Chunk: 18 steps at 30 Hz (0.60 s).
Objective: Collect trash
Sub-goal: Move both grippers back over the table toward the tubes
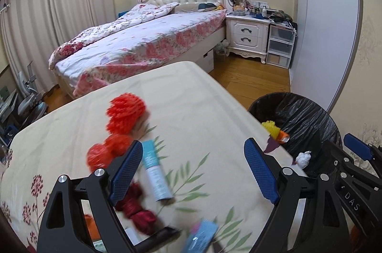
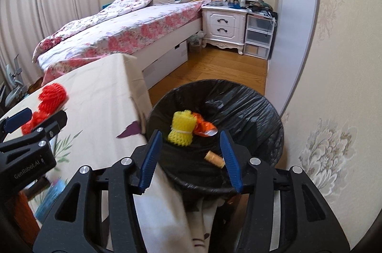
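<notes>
Left wrist view: the left gripper point(image 1: 193, 172) hangs over the worktop point(image 1: 191, 95), its jaws wide apart with nothing between the blue, dimpled pads. The worktop wears a cream cloth printed with green leaves and dark red flowers. Near the left finger lie orange-red foam fruit nets point(image 1: 125, 113), ribbed and bunched into rounds. Just beside them, toward the near edge, a white-and-teal tube point(image 1: 156, 175) lies lengthwise; its lettering is too blurred to read. A crumpled dark red wrapper point(image 1: 137, 209) sits under the left finger, and a blurred blue packet point(image 1: 203, 238) lies at the near edge. Past the worktop's right edge stands a round bin point(image 1: 308, 119) lined with glossy, wrinkled black plastic; a white crumpled tissue point(image 1: 303, 158) shows at the bin, by the worktop's edge. The right gripper's black frame at the right border bears the letters "DAS".

Right wrist view: the right gripper point(image 2: 191, 157) is held above the bin point(image 2: 250, 110), jaws parted and gripping nothing. Inside the bin lie a yellow foam net point(image 2: 181, 129) tied into a roll, a crinkled orange foil wrapper point(image 2: 204, 127) and a small tan spool-like cylinder point(image 2: 214, 158). The worktop's right edge point(image 2: 133, 110) touches the bin's rim. The left gripper's body point(image 2: 28, 157) at the left border reads "GenRobot.AI". The orange-red nets point(image 2: 52, 95) sit beyond it on the cloth.
</notes>
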Tool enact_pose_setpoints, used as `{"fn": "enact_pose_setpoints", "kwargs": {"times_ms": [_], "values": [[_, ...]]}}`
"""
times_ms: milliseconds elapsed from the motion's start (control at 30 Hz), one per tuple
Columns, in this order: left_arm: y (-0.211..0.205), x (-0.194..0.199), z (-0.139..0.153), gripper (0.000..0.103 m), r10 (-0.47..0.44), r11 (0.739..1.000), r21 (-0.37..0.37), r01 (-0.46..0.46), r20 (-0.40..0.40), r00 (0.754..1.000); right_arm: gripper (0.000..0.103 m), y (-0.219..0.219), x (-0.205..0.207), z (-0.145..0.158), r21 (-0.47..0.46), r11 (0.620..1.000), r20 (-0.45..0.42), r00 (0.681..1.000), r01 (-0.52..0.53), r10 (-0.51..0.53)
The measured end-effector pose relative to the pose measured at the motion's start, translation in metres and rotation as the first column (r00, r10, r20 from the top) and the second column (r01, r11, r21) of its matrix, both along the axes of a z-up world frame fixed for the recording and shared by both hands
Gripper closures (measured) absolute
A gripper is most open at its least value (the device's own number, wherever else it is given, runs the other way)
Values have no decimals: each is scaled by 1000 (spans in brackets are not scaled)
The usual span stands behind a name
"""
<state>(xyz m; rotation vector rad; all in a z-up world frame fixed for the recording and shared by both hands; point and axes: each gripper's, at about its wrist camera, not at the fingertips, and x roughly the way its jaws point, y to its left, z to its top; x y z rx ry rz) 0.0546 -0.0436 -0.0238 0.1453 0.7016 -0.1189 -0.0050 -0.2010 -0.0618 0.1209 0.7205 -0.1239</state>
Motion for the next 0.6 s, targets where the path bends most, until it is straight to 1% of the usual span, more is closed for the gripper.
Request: {"fn": "enact_pose_setpoints", "kwargs": {"times_ms": [333, 600], "values": [[63, -34, -6, 19, 111, 994, 13, -110, -19, 994, 54, 51, -21, -3, -5, 992, -18, 992, -125, 125], [115, -59, -13, 19, 223, 975, 6, -223, -35, 974, 54, 101, -32, -5, -19, 970, -39, 970, -242, 241]]}}
